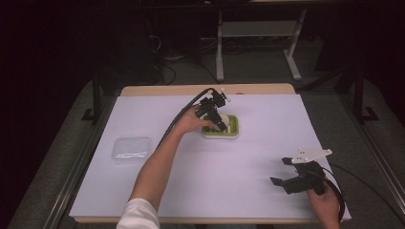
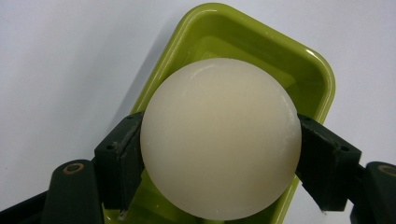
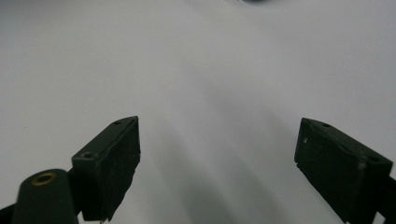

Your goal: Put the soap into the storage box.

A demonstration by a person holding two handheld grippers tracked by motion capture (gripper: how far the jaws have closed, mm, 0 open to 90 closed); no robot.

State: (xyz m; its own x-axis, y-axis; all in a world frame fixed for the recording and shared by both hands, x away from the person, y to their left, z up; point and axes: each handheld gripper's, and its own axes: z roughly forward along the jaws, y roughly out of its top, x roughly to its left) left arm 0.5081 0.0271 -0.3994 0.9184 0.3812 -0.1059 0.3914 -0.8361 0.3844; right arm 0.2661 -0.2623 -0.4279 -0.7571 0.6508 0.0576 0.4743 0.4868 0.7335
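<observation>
Smooth cream-white ball (image 2: 219,140) gripped between jaws of left tool (image 1: 216,116), held just above glossy lime-green rectangular plastic tray (image 2: 314,70) on white-covered tabletop (image 1: 267,143). Right tool (image 1: 289,177) held open, idle near front edge. Clear plastic lid (image 1: 131,149) seen well left. Advised: ball lowered centrally into tray, grip released only once seated, roll-out guarded against.
</observation>
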